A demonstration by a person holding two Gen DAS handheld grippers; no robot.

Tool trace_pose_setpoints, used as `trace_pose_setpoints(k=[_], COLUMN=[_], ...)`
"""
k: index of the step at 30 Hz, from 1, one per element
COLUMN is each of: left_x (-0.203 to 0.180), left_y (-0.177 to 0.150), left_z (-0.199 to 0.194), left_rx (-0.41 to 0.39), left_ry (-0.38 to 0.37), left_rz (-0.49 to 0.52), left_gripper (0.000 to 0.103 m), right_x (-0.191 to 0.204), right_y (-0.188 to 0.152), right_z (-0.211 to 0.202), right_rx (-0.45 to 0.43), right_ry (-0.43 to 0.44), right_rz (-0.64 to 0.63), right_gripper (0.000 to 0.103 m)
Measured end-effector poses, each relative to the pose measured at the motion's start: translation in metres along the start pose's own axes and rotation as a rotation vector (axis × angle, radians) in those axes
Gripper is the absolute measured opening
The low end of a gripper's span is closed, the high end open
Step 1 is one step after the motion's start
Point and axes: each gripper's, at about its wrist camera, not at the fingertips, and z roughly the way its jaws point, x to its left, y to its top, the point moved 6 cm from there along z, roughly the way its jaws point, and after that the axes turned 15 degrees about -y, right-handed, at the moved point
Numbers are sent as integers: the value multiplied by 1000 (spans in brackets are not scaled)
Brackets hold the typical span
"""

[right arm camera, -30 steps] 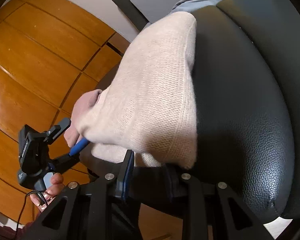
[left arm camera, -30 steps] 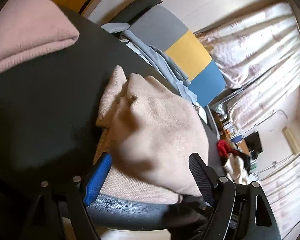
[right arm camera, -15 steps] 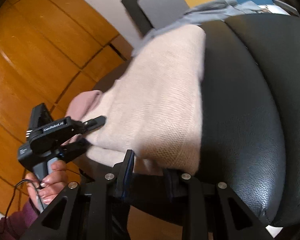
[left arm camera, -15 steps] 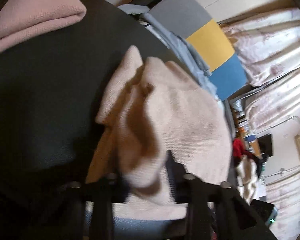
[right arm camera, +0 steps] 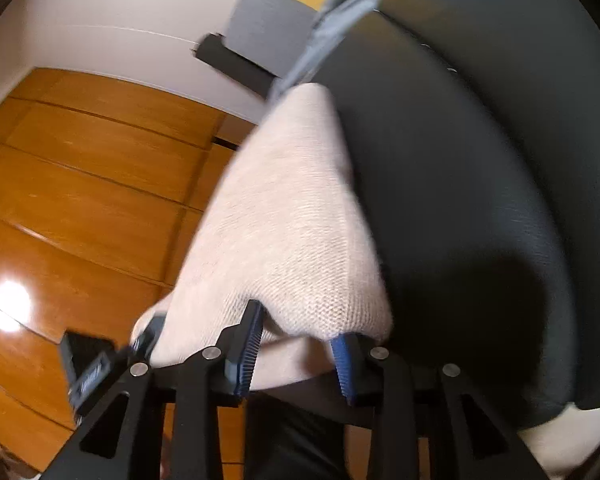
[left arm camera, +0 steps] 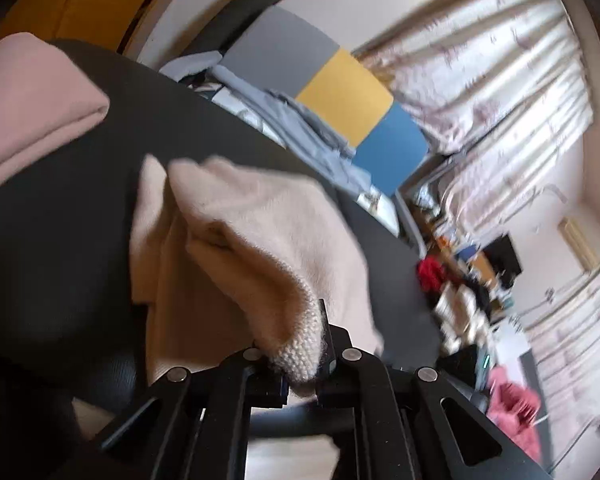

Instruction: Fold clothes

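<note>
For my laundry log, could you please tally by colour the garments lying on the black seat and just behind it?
Beige knit, pinched in the shut left gripper, its hem between the opening jaws of the right gripper: 1
Pink folded garment: 1
Grey-blue garments behind the black seat, bunched and blurred, counted as one heap: 1
Total: 3

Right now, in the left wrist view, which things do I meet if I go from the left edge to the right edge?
Folded pink garment → black leather seat → beige knitted garment, its corner pinched in the left gripper → red cloth on the far clutter → floral curtains.
</note>
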Motion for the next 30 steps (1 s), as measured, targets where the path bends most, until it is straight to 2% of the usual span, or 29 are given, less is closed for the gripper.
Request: trace_pose_setpoints(k=[1, 3, 5, 8, 10, 11, 12, 13, 14, 16, 19, 21, 22, 24, 25, 26, 27, 30], left_x=[5, 30, 58, 74, 68, 65, 63, 58, 54, 40, 16, 16, 20, 44, 56, 69, 74, 74], left_y=[-10, -31, -45, -57, -58, -58, -58, -55, -51, -43, -35, -43, -47, -63, -72, -82, -87, -88], left_z=[2, 4, 2, 2, 2, 5, 6, 1, -4, -18, -34, -31, -26, -18, -13, -7, -6, -15], left_rx=[12, 20, 19, 21, 24, 31, 29, 5, -20, -72, -101, -66, -48, 10, 39, 69, 66, 46], left_ry=[20, 75, 106, 96, 112, 129, 135, 120, 104, 65, 21, 14, 28, 67, 88, 120, 108, 87], left_rz=[6, -32, -120, -145, -90, -56, -42, -42, -43, -19, 57, 65, 53, -21, -60, -110, -139, -145], left_gripper=[9, 9, 9, 9, 9, 9, 9, 9, 9, 9, 9, 9, 9, 9, 9, 10, 10, 11], right_x=[-5, -9, -13, -19, -27, -24, -21, -18, -7, 15, 26, 19, 7, -11, -18, -26, -32, -39], right_y=[1, 0, 0, -1, 0, 1, 1, 2, 4, 9, 10, 4, 1, -8, -11, -14, -15, -20], right_z=[1, 2, 2, 2, 3, 6, 8, 9, 3, -18, -38, -34, -33, -17, -13, -8, -9, -17], right_rx=[4, 14, 32, 79, 84, 89, 94, 97, 75, -2, -24, 6, 25, 61, 68, 74, 72, 119], right_ry=[-32, -4, 35, 182, 249, 250, 251, 250, 227, 239, 220, 136, 61, -54, -69, -79, -33, 62], right_rz=[-4, 15, 71, 201, 316, 311, 306, 295, 231, 147, 83, 62, 49, 51, 67, 87, 149, 272], right_gripper=[34, 33, 34, 42, 46, 43, 34, 14, 11, 10, 11, 10, 10, 11, 10, 7, 8, 24])
